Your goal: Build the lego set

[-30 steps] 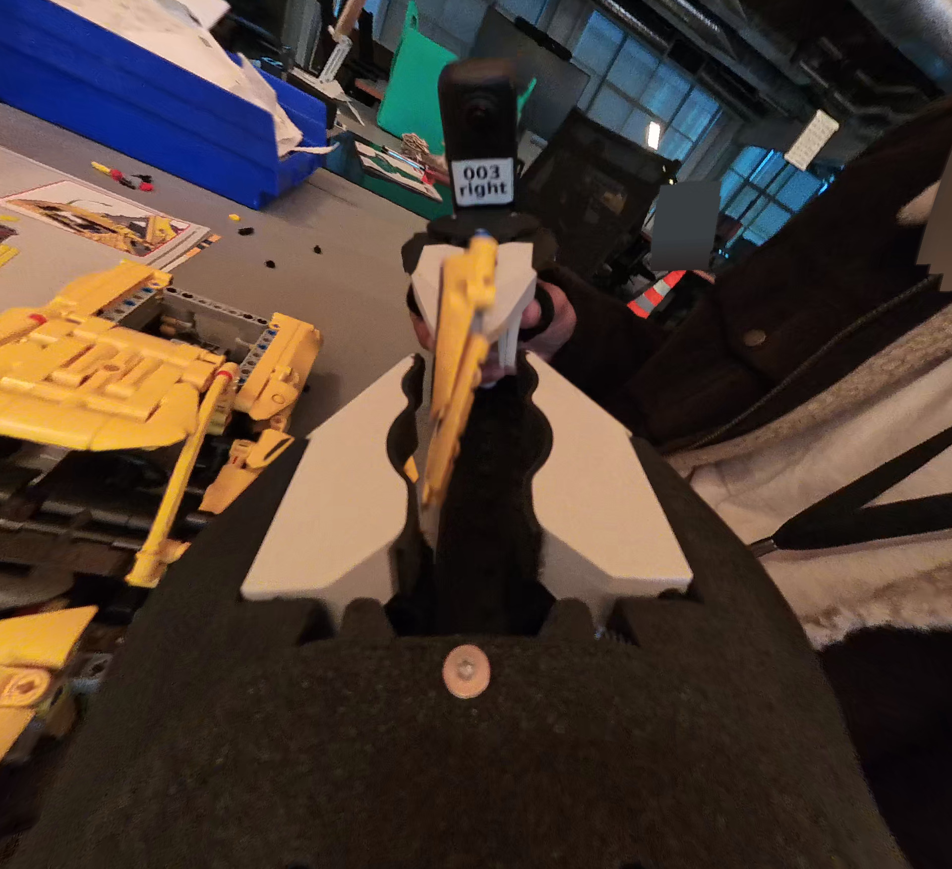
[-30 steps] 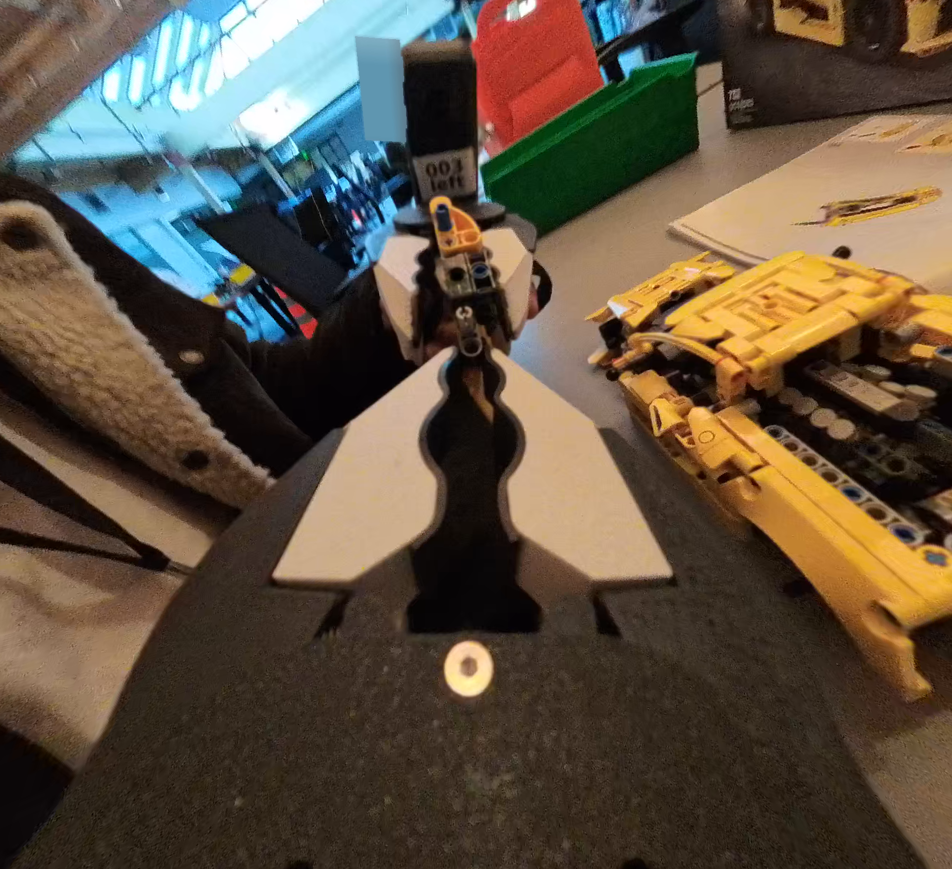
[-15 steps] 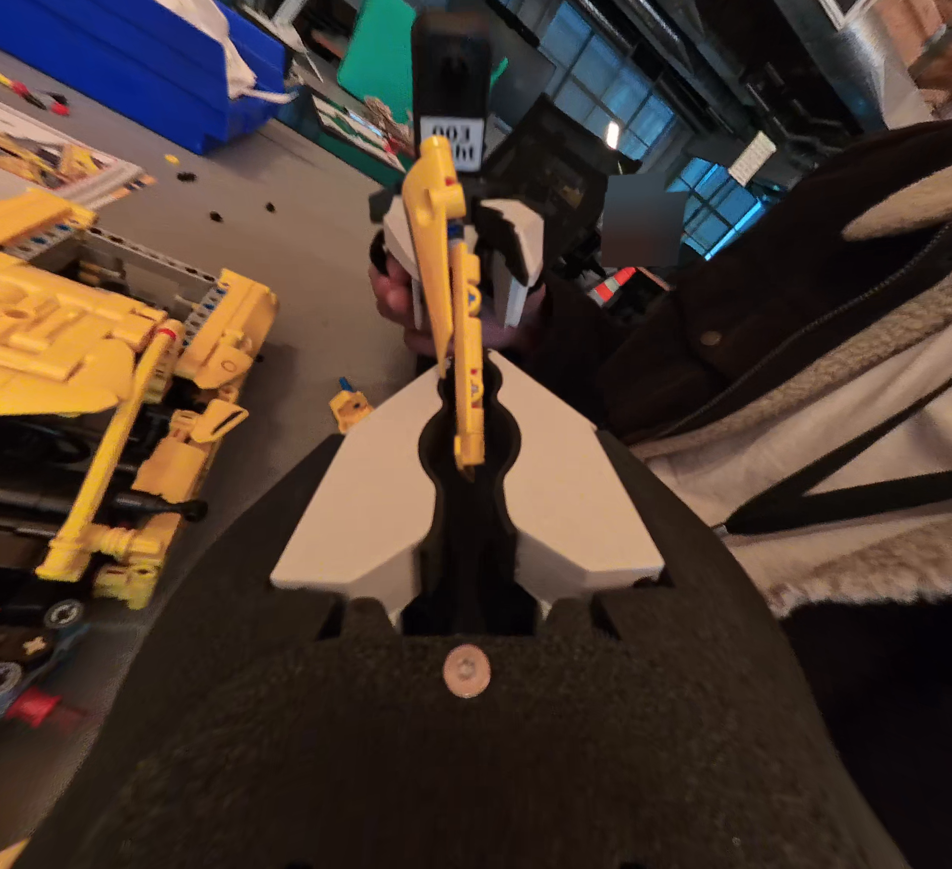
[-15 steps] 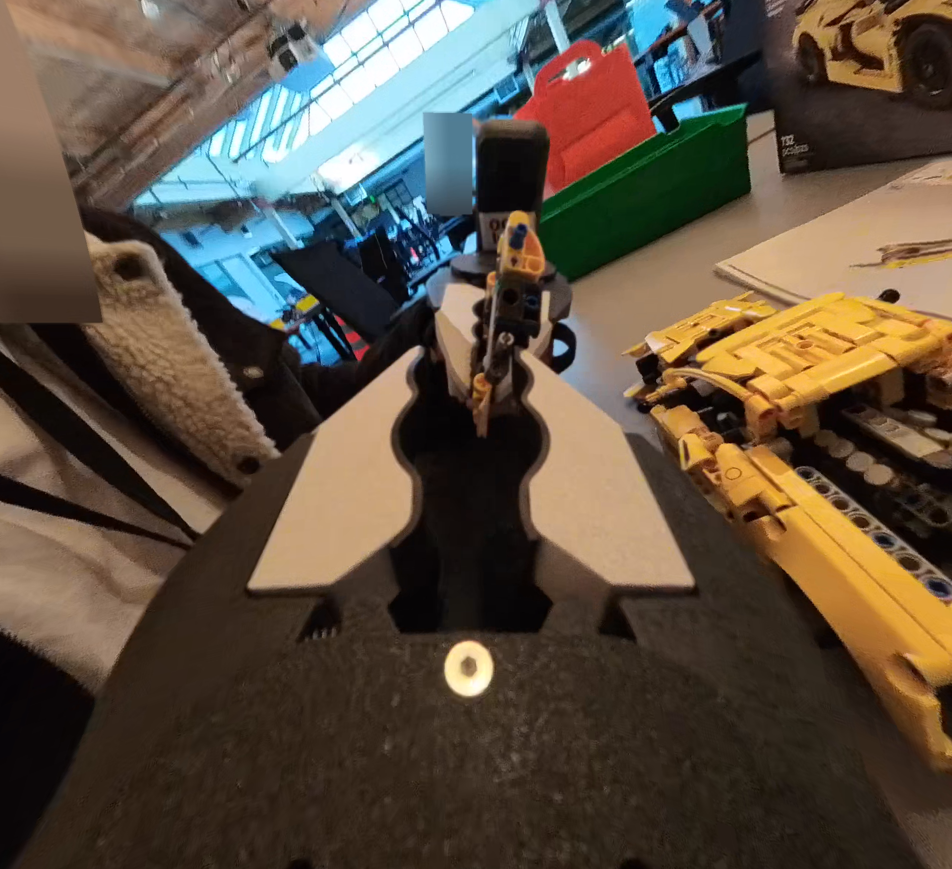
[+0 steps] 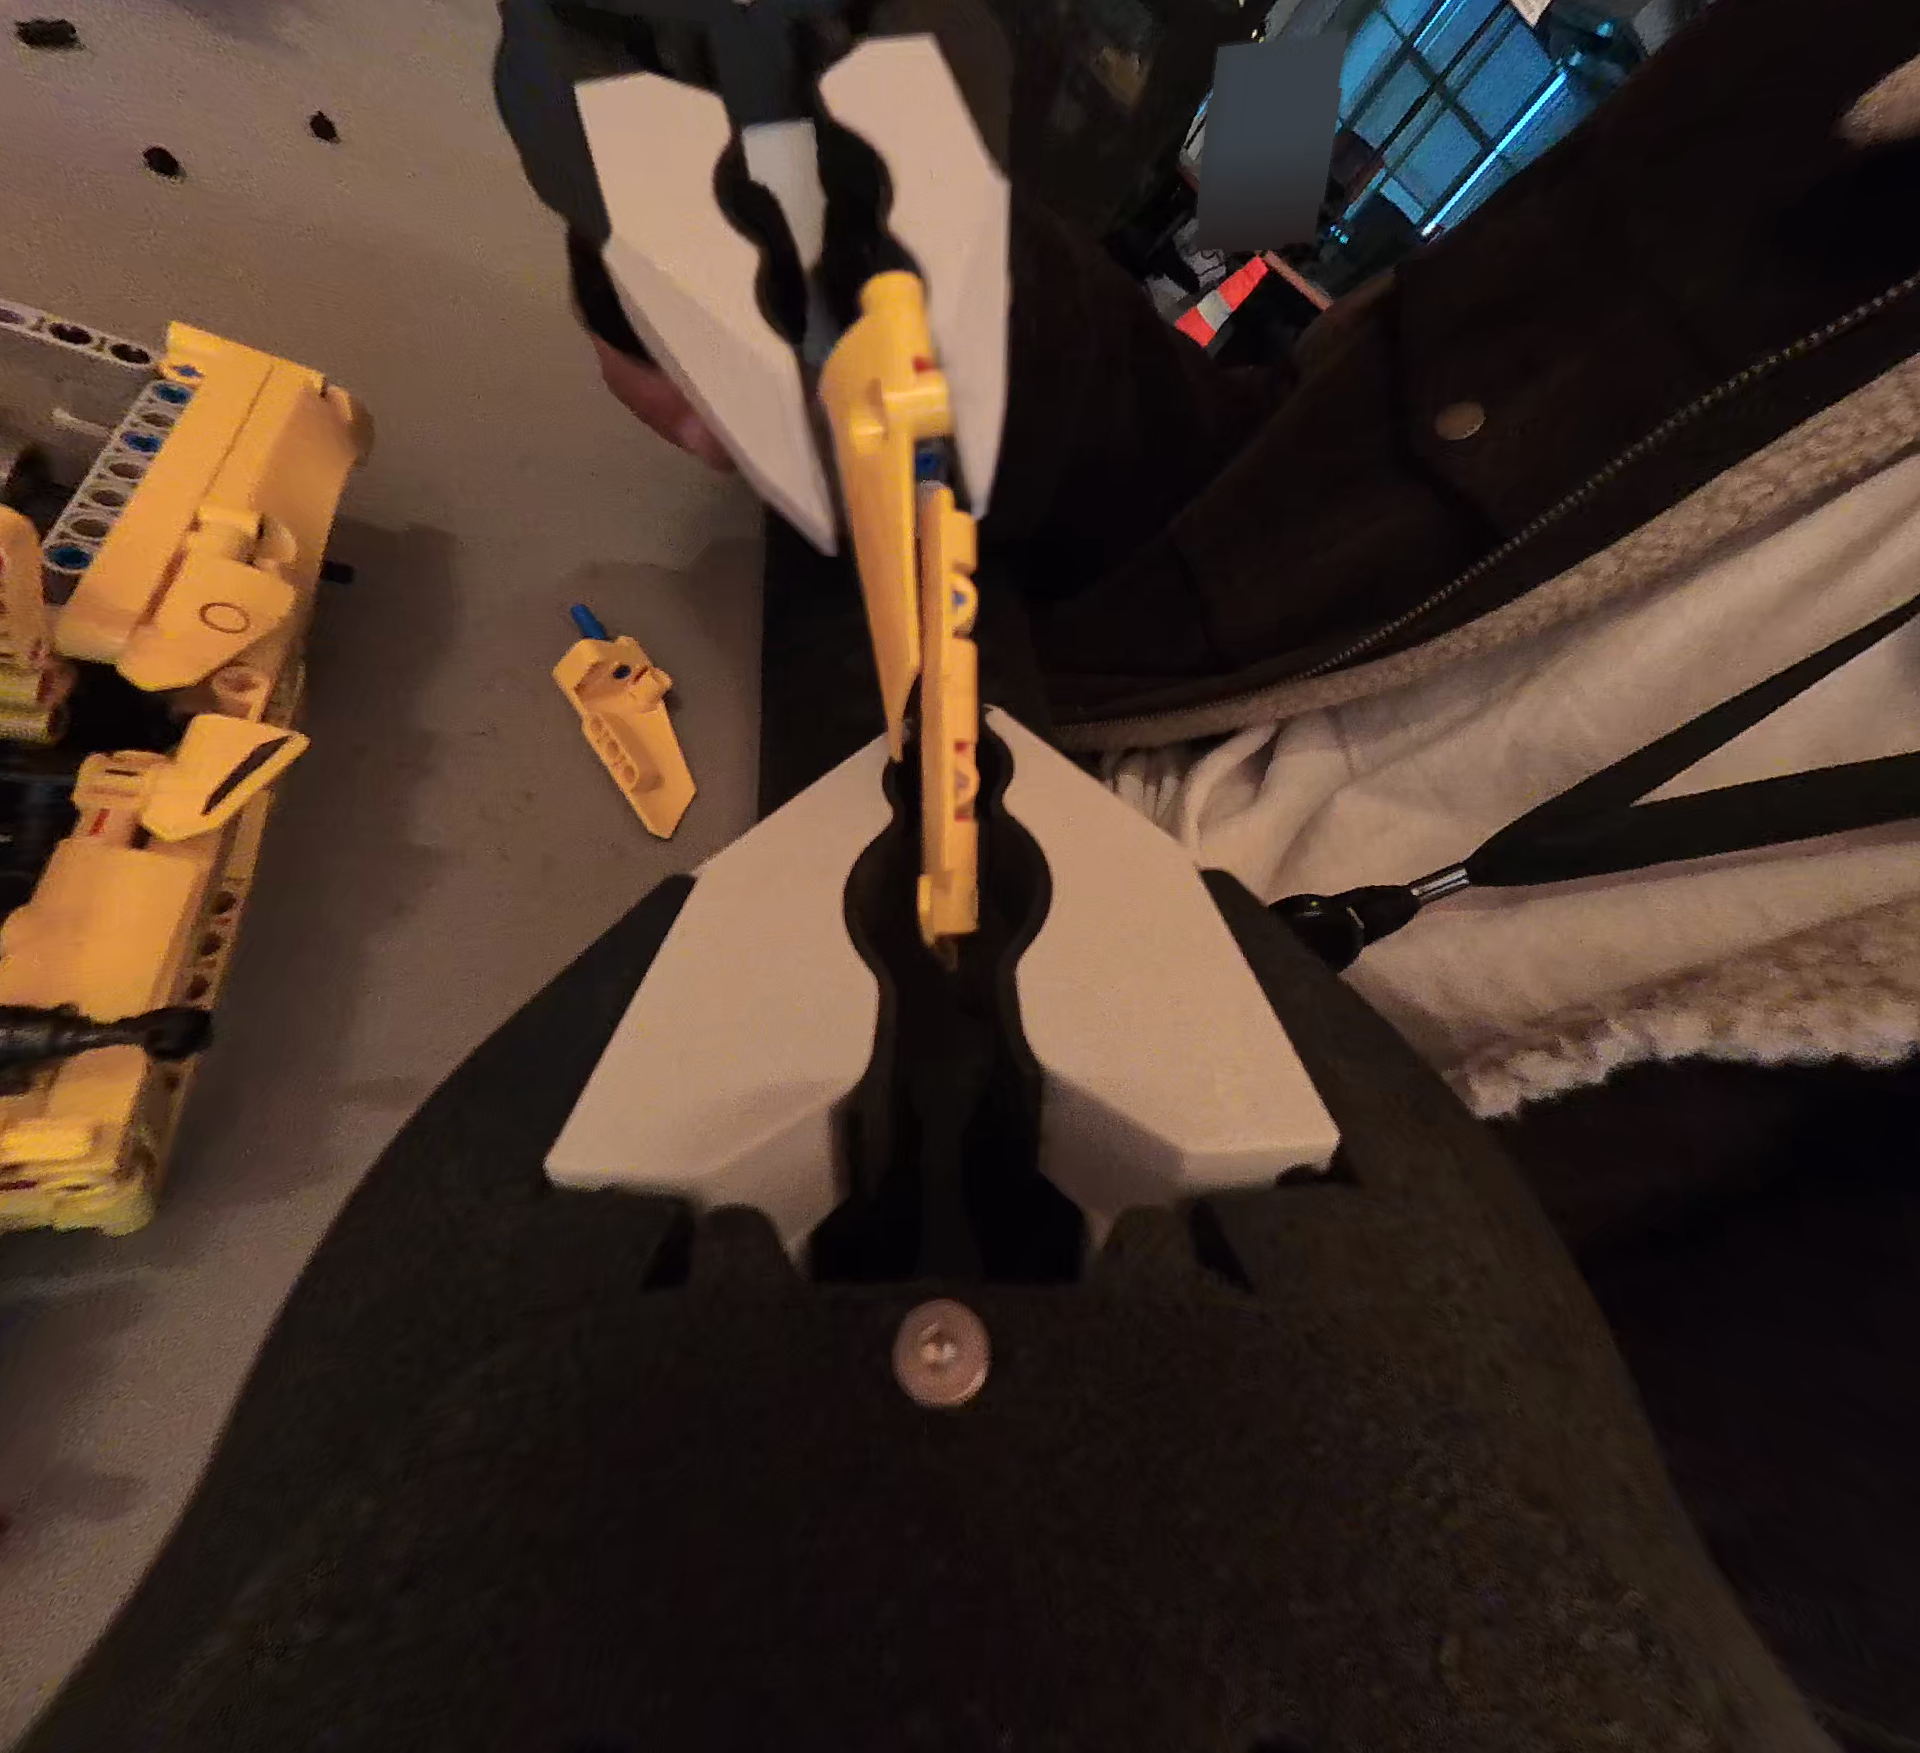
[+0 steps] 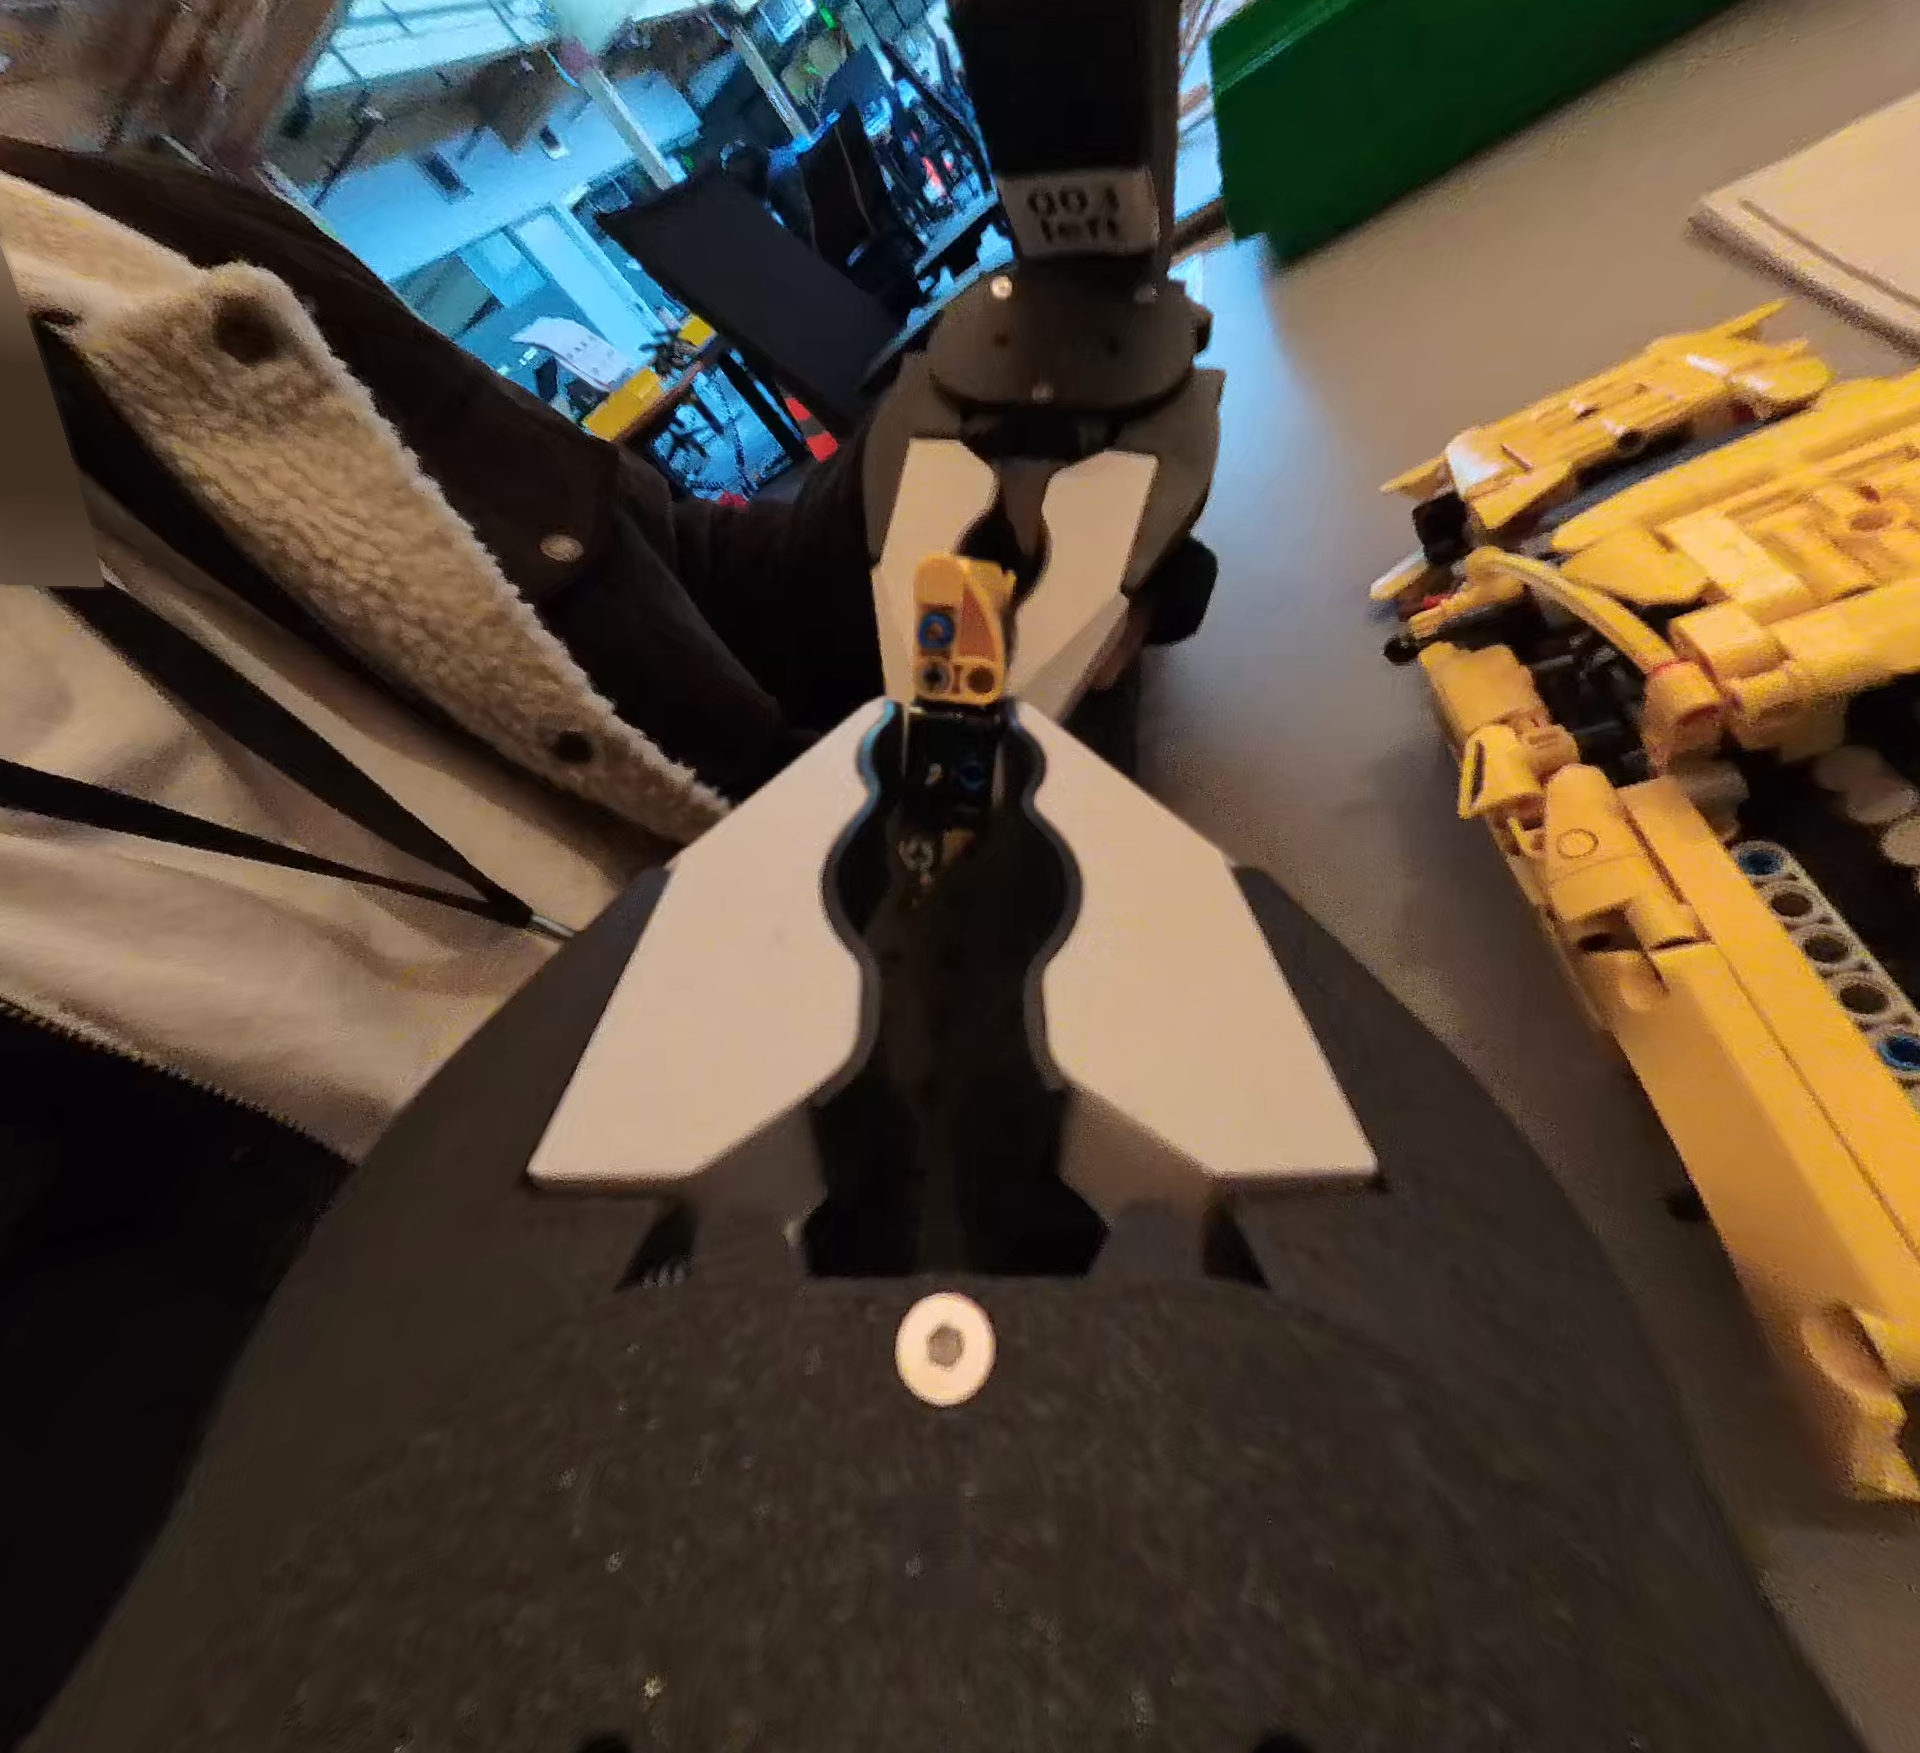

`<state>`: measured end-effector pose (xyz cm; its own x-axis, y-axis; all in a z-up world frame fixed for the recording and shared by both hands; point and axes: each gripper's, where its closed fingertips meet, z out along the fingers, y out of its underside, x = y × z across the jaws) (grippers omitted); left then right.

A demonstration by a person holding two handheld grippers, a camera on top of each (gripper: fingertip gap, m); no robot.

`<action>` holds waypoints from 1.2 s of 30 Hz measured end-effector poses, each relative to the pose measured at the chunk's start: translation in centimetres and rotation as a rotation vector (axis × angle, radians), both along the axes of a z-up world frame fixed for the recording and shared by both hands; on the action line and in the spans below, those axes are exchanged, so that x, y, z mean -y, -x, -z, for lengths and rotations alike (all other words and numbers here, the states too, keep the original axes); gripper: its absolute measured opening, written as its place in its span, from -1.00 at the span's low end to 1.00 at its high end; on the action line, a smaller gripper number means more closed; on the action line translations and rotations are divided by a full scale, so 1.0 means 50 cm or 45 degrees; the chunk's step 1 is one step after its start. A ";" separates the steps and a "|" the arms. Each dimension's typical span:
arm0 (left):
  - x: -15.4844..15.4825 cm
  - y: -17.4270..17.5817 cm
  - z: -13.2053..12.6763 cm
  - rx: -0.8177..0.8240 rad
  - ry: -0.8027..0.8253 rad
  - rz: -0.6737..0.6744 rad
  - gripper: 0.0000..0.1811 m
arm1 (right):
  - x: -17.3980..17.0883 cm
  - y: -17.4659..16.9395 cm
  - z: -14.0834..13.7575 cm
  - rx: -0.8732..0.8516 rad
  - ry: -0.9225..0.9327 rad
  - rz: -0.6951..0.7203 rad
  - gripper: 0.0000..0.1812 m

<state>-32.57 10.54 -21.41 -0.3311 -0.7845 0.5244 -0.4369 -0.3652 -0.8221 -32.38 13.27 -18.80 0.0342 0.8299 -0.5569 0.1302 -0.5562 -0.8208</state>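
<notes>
1. The yellow car body (image 6: 1704,768) sits largely assembled, well off to the side of both grippers.
2. A long yellow sub-assembly (image 5: 920,623) — unattached — is clenched by left gripper (image 5: 940,747) and right gripper (image 6: 951,727).
3. One small yellow piece (image 5: 623,727) lies loose beside the left fingers.

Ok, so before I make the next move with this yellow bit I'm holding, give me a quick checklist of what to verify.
1. Left tongs grip the yellow subassembly: ok, shut on its near end.
2. Right tongs grip it too: ok, shut on the other end.
3. Subassembly clear of the table: ok, held in the air at the table's edge.
4. Loose yellow piece within sight: ok, lying free on the table, apart from the car model.
5. Car model free of the tongs: ok, neither touches it.
6. Pins and holes lined up on the subassembly: cannot tell, too blurred.
</notes>
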 end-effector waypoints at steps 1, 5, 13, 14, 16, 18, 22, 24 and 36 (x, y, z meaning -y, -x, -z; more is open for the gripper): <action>-0.004 0.001 -0.003 0.010 0.005 -0.013 -0.93 | -0.006 -0.003 0.001 -0.004 0.011 0.021 -0.81; -0.063 -0.003 -0.043 0.166 0.030 -0.217 -0.84 | -0.051 -0.021 -0.021 -0.122 0.059 0.207 -0.83; -0.137 -0.006 -0.086 0.451 0.158 -0.544 -0.45 | -0.106 -0.043 -0.079 -0.387 0.005 0.523 -0.83; -0.137 -0.011 -0.089 0.469 0.189 -0.566 -0.45 | -0.109 -0.041 -0.081 -0.413 0.016 0.538 -0.83; -0.130 -0.024 -0.093 0.487 0.243 -0.575 -0.47 | -0.108 -0.033 -0.085 -0.462 0.044 0.525 -0.83; -0.121 -0.033 -0.095 0.496 0.244 -0.566 -0.49 | -0.108 -0.024 -0.081 -0.466 0.054 0.516 -0.83; -0.114 -0.041 -0.102 0.523 0.277 -0.555 -0.57 | -0.102 -0.011 -0.080 -0.460 0.049 0.482 -0.83; -0.107 -0.043 -0.104 0.528 0.292 -0.520 -0.66 | -0.102 -0.009 -0.077 -0.452 0.050 0.483 -0.83; -0.107 -0.025 -0.103 0.483 0.389 -0.480 -0.91 | -0.091 -0.009 -0.079 -0.377 -0.103 0.429 -0.70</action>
